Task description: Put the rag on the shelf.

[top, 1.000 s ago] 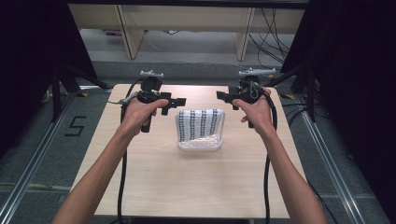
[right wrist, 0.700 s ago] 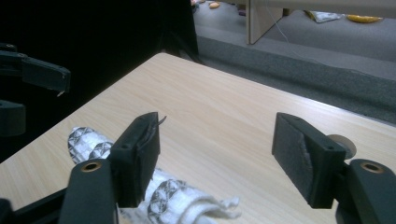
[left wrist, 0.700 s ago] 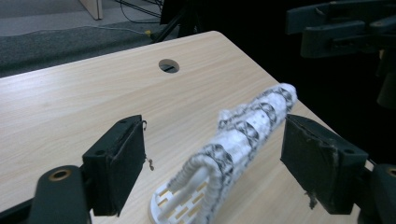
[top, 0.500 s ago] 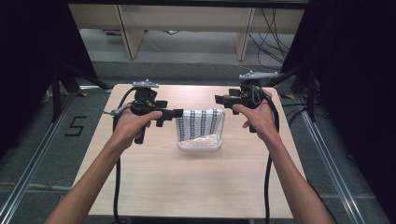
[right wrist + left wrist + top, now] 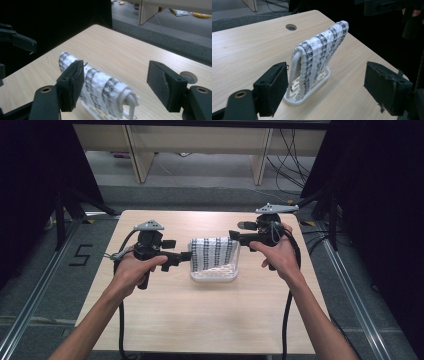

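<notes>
**Patterned cloth on rack at centre frame**

The patterned cloth is hanging over a white rack mid-surface. Left tongs and right tongs are flanking it, both gaping after just widening, gripping nothing.

A pale wood-grain counter fills the middle of the high view, with a round cable hole near its far corner in the left gripper view. Grey carpet floor surrounds it, marked with a black "5" at centre left. Metal rails run along the lower left and right. Black curtains darken both upper corners. Light wooden furniture legs stand at the top of the frame, with loose black cables at upper right.
</notes>
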Demonstrator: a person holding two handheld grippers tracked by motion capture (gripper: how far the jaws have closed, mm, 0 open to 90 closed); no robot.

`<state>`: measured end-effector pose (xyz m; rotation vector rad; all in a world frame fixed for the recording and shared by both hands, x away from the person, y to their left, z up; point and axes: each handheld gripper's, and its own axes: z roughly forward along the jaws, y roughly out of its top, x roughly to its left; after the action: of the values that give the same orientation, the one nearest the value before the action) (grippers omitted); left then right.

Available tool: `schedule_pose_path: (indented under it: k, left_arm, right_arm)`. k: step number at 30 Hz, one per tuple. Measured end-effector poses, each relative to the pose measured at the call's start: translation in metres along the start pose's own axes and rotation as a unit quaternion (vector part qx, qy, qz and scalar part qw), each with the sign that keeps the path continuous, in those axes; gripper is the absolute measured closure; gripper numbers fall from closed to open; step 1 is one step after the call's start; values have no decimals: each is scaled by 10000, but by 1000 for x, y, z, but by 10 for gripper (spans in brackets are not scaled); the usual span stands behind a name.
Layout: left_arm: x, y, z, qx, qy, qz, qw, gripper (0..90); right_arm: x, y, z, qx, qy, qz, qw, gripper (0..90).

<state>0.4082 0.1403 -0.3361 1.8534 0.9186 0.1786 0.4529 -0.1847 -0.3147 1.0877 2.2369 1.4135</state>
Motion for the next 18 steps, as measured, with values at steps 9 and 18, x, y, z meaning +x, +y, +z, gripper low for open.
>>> schedule_pose_path:
  k: [9,18]
  left_arm:
    - [-11,-22,-9,-49,-89,89,9999,182]
    - [-16,-45,-13,-16,-146,164,9998,182]
  right_arm:
    - [7,-13,-11,-23,72,-110,9999,306]
    - [8,-28,-21,-50,72,-79,9999,302]
